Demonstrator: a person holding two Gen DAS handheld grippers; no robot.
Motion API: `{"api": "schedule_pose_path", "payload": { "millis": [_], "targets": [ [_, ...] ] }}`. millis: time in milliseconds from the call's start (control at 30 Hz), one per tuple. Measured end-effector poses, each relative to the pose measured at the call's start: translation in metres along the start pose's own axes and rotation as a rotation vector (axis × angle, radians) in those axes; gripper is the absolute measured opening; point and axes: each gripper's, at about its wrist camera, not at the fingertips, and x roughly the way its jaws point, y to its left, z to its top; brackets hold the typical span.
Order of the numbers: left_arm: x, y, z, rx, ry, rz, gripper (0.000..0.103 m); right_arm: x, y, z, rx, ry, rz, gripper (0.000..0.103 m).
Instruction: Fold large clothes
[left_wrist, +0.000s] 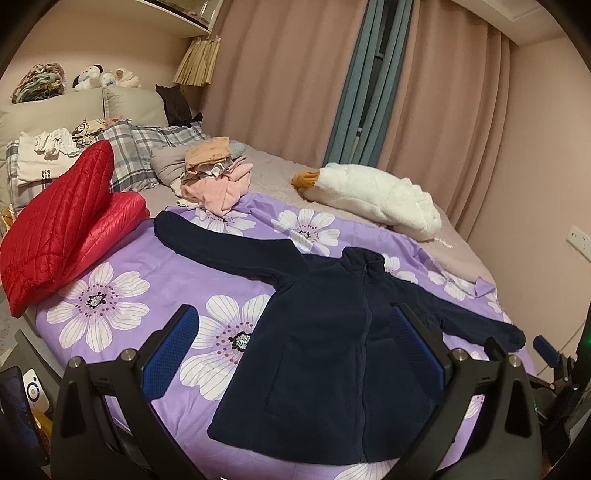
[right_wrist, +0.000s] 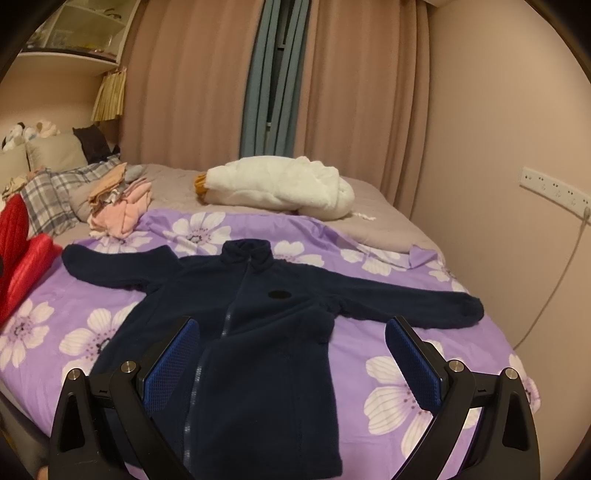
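A navy fleece jacket (left_wrist: 332, 350) (right_wrist: 258, 332) lies flat and zipped on the purple flowered bedspread (left_wrist: 140, 266) (right_wrist: 369, 258), both sleeves spread out to the sides, collar toward the far end. My left gripper (left_wrist: 295, 350) hovers open above the jacket's lower body, nothing between its blue pads. My right gripper (right_wrist: 291, 365) is also open, over the jacket's hem on its right half, holding nothing. The right gripper's blue tip shows at the far right of the left wrist view.
A folded red quilted jacket (left_wrist: 62, 229) (right_wrist: 22, 258) rests at the bed's left edge. A pile of pink and beige clothes (left_wrist: 218, 177) (right_wrist: 118, 203) and a white fluffy garment (left_wrist: 376, 199) (right_wrist: 280, 188) lie beyond. Plaid pillows (left_wrist: 147, 147), curtains and a wall stand behind.
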Motion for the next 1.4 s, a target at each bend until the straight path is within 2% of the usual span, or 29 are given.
{"api": "schedule_pose_path", "payload": {
  "millis": [700, 1033, 1400],
  "targets": [
    [0.008, -0.002, -0.005, 0.020, 0.020, 0.047, 0.103, -0.002, -0.007, 0.000, 0.025, -0.002, 0.013, 0.100],
    [0.005, 0.002, -0.002, -0.002, 0.014, -0.014, 0.103, 0.006, -0.010, -0.003, 0.018, 0.026, -0.048, 0.100],
    [0.006, 0.013, 0.001, -0.041, 0.007, 0.034, 0.103, 0.014, 0.002, -0.002, -0.019, 0.038, -0.043, 0.100]
  ]
}}
